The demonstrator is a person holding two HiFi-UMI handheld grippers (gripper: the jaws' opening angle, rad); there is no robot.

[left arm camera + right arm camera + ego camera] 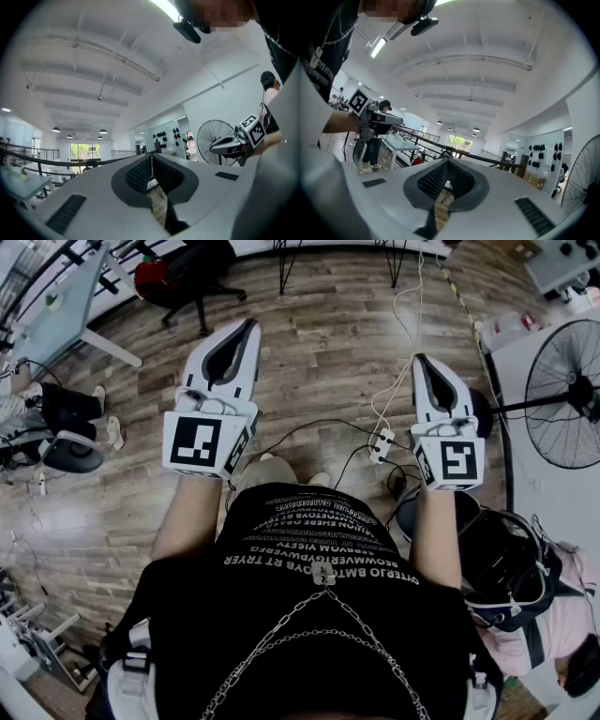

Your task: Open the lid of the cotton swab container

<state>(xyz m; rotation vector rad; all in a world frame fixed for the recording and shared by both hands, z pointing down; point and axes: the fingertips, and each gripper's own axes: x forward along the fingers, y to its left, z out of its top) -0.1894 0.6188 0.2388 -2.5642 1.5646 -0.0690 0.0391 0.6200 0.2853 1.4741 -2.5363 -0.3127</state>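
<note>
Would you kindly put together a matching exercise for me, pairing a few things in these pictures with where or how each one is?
Things:
1. left hand-held gripper
2. fan
3. office chair
4. power strip

Descriptions:
A. white, lying on the wooden floor
B. at the head view's right edge, with a round wire cage
C. jaws together, nothing between them
D. black, at the top of the head view, something red beside it

Pairs: 1-C, 2-B, 3-D, 4-A.
</note>
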